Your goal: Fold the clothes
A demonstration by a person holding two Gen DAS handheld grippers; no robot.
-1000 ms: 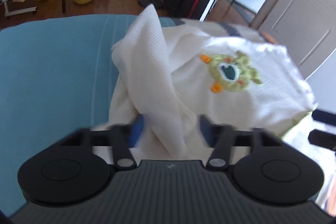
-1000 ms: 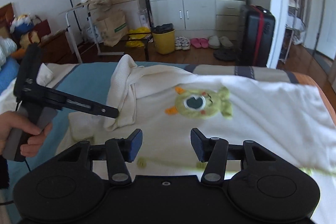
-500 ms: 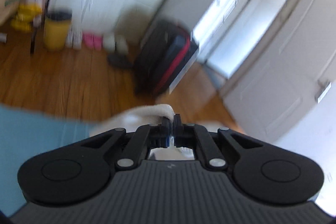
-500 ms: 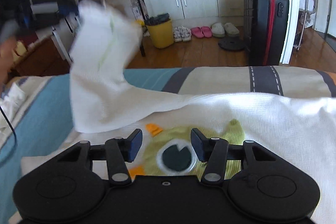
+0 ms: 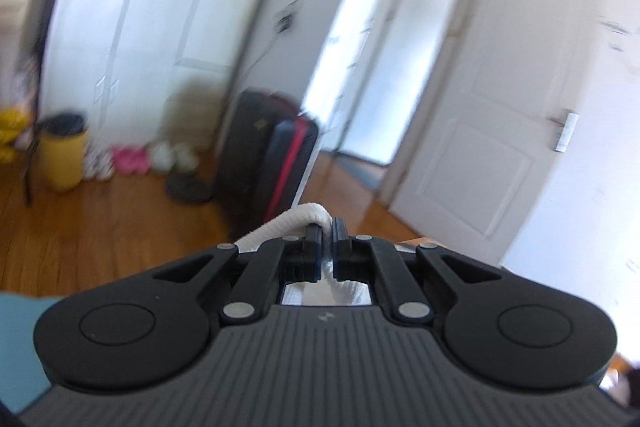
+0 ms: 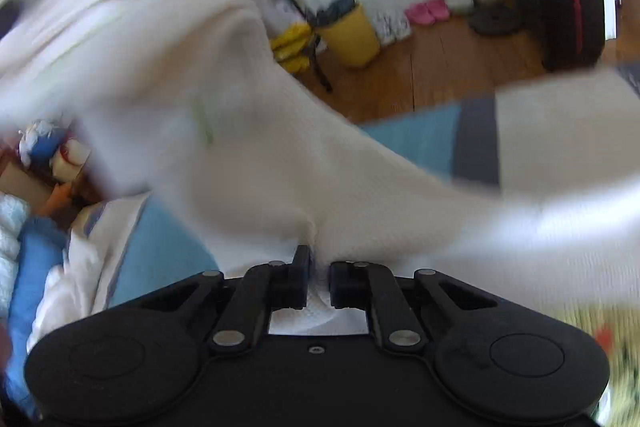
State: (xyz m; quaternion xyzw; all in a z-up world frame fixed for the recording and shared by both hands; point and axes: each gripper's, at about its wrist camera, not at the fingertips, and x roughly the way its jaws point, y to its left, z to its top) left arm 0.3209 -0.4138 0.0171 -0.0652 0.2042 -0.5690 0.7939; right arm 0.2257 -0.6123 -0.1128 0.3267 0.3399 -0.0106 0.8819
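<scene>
On the bed [image 6: 408,143]: both hand-held grippers pinching white garment [image 6: 248,155].
Left hand-held gripper [image 5: 327,227] is pinching raised cloth; right hand-held gripper [image 6: 319,267], jaws just closing, is clamping body; tension advisable.

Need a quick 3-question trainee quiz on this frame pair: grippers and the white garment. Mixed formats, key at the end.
1. True or false: the left gripper is shut on a fold of the white waffle-knit garment.
2. What lies between the right gripper fingers? A) a yellow bin B) garment fabric C) nothing
3. Fill in: the bed cover behind the garment is mainly ____ with a dark stripe.

Key: 1 true; 2 B, its jaws have just been closing on it; 3 blue.
</scene>
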